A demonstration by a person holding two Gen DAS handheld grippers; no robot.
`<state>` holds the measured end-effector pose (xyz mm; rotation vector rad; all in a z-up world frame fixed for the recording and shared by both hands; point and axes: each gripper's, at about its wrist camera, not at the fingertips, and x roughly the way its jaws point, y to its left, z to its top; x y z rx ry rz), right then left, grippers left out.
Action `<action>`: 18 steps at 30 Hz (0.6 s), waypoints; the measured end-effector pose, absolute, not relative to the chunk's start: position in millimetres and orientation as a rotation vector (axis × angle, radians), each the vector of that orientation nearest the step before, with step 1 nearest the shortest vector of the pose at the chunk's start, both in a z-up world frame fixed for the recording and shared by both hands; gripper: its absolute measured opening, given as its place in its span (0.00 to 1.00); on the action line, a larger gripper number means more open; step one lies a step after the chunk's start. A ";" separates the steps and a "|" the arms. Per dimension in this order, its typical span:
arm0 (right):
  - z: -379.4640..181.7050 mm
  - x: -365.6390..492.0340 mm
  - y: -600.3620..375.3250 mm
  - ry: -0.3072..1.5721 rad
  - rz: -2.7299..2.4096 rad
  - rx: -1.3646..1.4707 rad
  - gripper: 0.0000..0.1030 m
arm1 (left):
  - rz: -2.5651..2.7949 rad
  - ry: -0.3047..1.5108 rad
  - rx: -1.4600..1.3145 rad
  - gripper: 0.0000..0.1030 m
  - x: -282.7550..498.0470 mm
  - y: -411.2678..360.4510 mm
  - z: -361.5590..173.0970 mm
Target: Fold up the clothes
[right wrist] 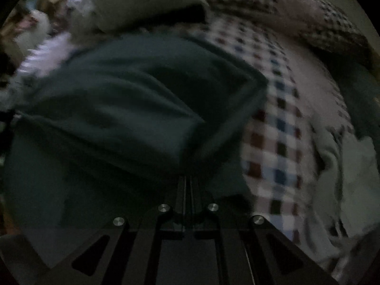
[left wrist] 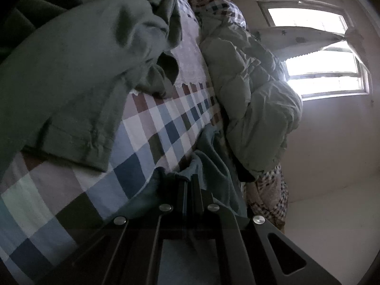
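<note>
Dark teal garment [right wrist: 133, 99] hangs half-folded ahead of the right gripper [right wrist: 187, 180]; both it and the left gripper [left wrist: 188, 180] are clamped on its edge, folding unfinished.

My left camera skims low along the bed [left wrist: 152, 128] toward the window [left wrist: 325, 80]; my right looks down closely at it [right wrist: 275, 128].

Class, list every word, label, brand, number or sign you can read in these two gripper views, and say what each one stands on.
None: no readable text in either view.
Dark teal garment: no label or print shows; the right wrist view is blurred.
Checked bedsheet: pattern only.
Pale green padded jacket: no visible lettering.
</note>
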<state>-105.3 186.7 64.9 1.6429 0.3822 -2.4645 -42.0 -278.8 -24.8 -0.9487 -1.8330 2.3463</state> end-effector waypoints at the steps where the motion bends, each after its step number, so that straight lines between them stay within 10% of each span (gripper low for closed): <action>1: 65.7 -105.1 187.9 0.410 -2.491 1.663 0.02 | 2.350 -1.824 -0.954 0.01 -42.2 -278.6 -24.5; 5: 97.9 -100.1 176.2 0.471 -2.615 1.593 0.15 | 2.371 -1.786 -0.967 0.01 -42.0 -277.1 -22.3; 8: 139.0 -99.8 141.4 0.393 -2.625 1.398 0.44 | 2.361 -1.797 -0.967 0.01 -42.0 -277.8 -23.6; 18: 174.3 -167.4 -73.1 0.311 -2.185 1.150 0.44 | 2.365 -1.797 -0.980 0.01 -42.9 -277.5 -26.9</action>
